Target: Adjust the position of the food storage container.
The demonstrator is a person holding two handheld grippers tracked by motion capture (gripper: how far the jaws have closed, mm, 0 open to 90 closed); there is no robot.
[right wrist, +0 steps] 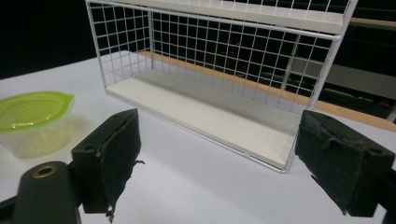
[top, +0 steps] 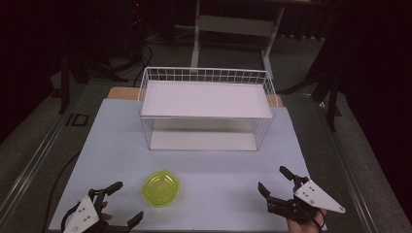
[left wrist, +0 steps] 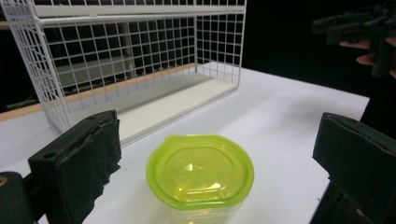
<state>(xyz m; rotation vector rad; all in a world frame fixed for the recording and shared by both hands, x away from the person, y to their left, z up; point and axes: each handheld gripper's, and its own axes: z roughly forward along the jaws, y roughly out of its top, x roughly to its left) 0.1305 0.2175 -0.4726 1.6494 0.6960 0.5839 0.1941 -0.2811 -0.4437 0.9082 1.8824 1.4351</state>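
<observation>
I see the white table [top: 204,160] under everything, and I take the wire rack [top: 206,109] standing toward its far side as my landmark; it has a white shelf on top and another at its base. On the near side of the rack, slightly left of its middle and well apart from it, sits the clear container with the green lid [top: 161,188], lid on, resting flat on the table. My left gripper [top: 119,204] is near the container, on the side away from the rack and to its left, jaws spread wide with nothing between the pads; in the left gripper view the container lies ahead of the gap, untouched. My right gripper [top: 274,183] is off the rack's right front corner, likewise released and empty.
</observation>
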